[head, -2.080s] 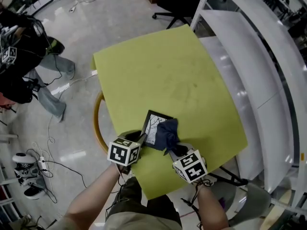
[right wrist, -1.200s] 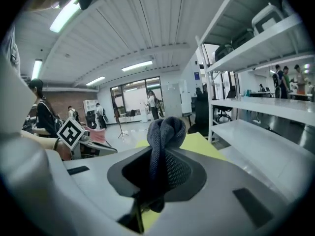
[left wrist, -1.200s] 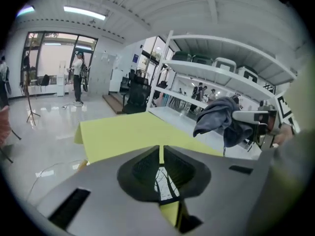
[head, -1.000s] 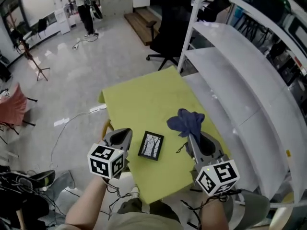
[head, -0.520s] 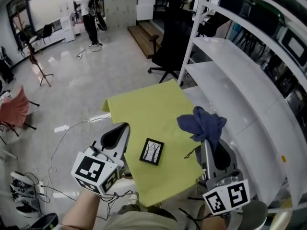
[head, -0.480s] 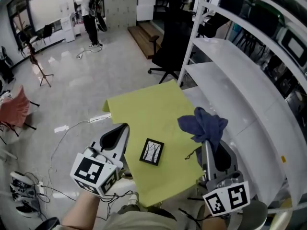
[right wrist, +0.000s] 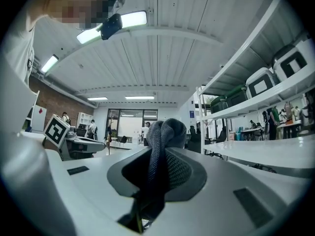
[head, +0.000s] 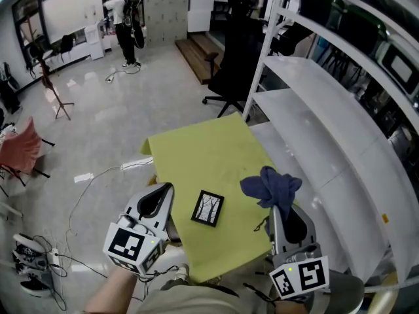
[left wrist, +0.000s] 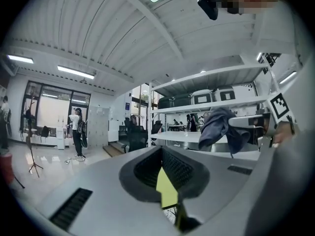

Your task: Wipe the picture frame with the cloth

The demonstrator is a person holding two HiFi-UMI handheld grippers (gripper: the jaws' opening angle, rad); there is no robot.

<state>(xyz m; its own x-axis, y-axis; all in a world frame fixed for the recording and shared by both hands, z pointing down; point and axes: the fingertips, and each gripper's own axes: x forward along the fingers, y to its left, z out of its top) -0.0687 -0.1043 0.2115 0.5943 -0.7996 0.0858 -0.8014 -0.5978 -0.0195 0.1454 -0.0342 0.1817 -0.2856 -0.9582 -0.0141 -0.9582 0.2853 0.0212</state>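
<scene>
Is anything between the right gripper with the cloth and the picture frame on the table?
Nothing visible is in the way. The right gripper, shut on the cloth, hangs to the right of the picture frame, lying alone on the yellow table. The left gripper is on the frame's other side.

The worktop (head: 196,156) is a flat yellow-green, and the picture frame (head: 207,209) has a black border round a white picture crossed by thin dark branching lines. The cloth (head: 272,187) is dark blue. The left gripper (head: 159,193) and right gripper (head: 278,209) are grey, each with a white cube bearing black square markers.
</scene>
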